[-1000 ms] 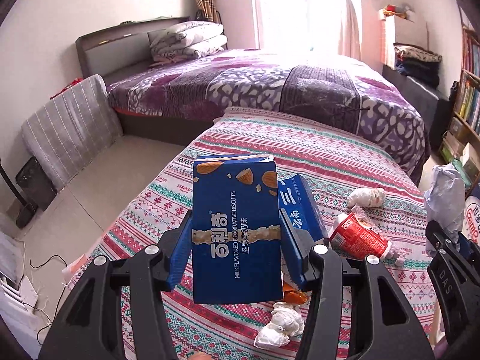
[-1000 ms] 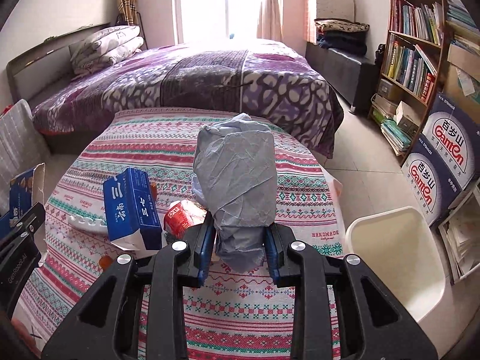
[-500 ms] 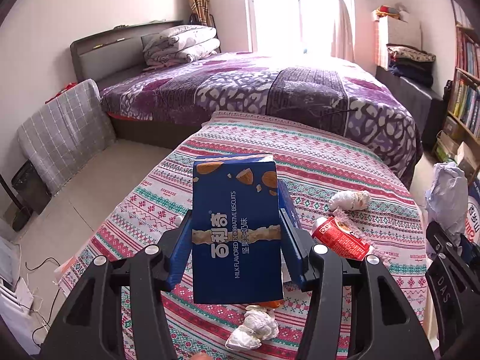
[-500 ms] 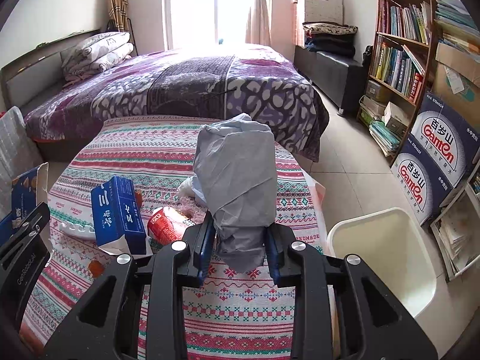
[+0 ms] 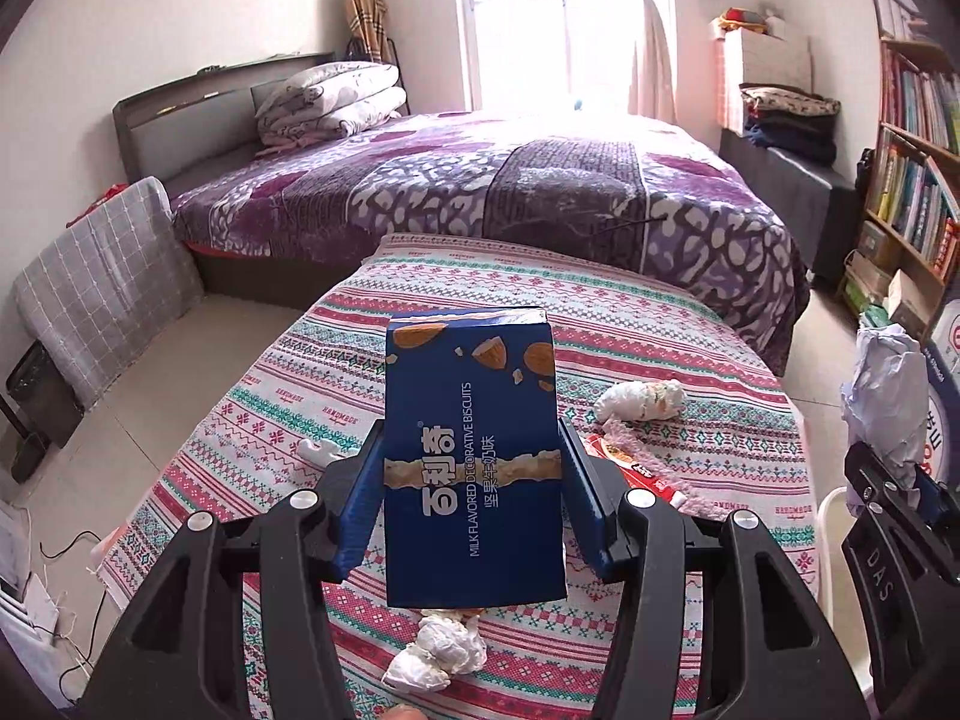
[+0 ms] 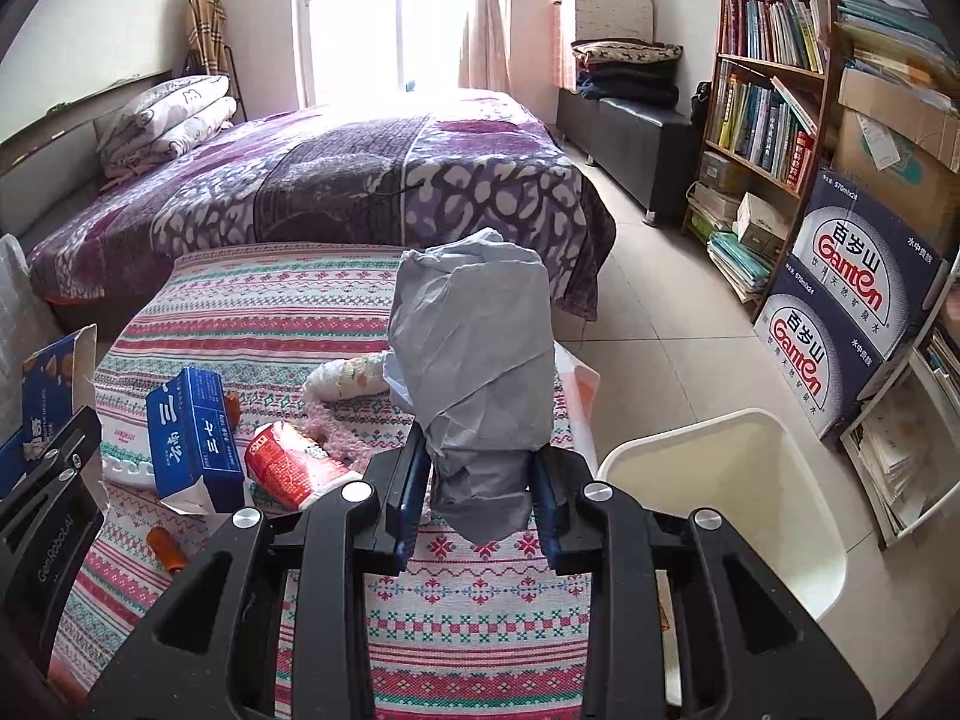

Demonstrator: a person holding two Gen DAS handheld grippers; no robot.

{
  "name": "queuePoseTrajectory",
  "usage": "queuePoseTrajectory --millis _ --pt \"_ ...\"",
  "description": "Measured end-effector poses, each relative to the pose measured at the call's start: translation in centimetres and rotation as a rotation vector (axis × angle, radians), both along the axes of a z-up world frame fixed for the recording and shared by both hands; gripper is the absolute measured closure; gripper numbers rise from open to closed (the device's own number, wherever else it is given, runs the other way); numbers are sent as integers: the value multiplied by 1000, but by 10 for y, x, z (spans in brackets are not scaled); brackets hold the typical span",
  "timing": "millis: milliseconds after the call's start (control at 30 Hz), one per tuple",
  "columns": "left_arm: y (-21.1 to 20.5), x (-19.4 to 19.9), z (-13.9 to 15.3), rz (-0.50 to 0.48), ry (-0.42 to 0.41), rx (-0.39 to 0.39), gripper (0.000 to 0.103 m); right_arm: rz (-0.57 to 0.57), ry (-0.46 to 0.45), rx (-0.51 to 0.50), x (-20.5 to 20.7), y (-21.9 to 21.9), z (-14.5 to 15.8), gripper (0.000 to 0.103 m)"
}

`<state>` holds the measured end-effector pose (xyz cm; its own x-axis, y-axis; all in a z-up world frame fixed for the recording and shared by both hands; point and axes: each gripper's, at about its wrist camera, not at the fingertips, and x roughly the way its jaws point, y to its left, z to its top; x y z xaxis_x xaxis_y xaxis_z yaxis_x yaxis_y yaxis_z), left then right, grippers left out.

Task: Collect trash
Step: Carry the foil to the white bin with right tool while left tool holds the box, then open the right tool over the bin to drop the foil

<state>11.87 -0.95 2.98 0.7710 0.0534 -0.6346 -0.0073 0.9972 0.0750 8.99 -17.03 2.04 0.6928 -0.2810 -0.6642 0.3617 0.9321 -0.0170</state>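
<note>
My left gripper (image 5: pixel 471 498) is shut on a dark blue biscuit box (image 5: pixel 474 456), held upright above the patterned tablecloth (image 5: pixel 648 330). My right gripper (image 6: pixel 477 489) is shut on a crumpled grey paper wad (image 6: pixel 477 384), held above the table's right part, left of the white bin (image 6: pixel 729 492). On the table lie a blue carton (image 6: pixel 192 441), a red cup (image 6: pixel 294 474), a white wrapper (image 5: pixel 639 401) and a white tissue ball (image 5: pixel 438 651). The paper wad also shows at the right edge of the left wrist view (image 5: pixel 888 396).
A purple bed (image 6: pixel 360 180) stands behind the table. A bookshelf (image 6: pixel 774 102) and stacked water cartons (image 6: pixel 840 306) line the right wall. A small orange piece (image 6: pixel 165 547) lies near the table's front left. Tiled floor (image 6: pixel 660 312) lies between table and shelf.
Both grippers have swung to the right with their loads. The white bin has come further into the right wrist view. The blue carton has gone out of sight behind the biscuit box in the left view.
</note>
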Motion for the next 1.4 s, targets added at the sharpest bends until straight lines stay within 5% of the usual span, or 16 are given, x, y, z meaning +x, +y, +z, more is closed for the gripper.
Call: queuePoseTrajectory --millis 1400 --pt "-115 -33 6 -222 -30 9 50 -291 48 35 -61 -133 -4 71"
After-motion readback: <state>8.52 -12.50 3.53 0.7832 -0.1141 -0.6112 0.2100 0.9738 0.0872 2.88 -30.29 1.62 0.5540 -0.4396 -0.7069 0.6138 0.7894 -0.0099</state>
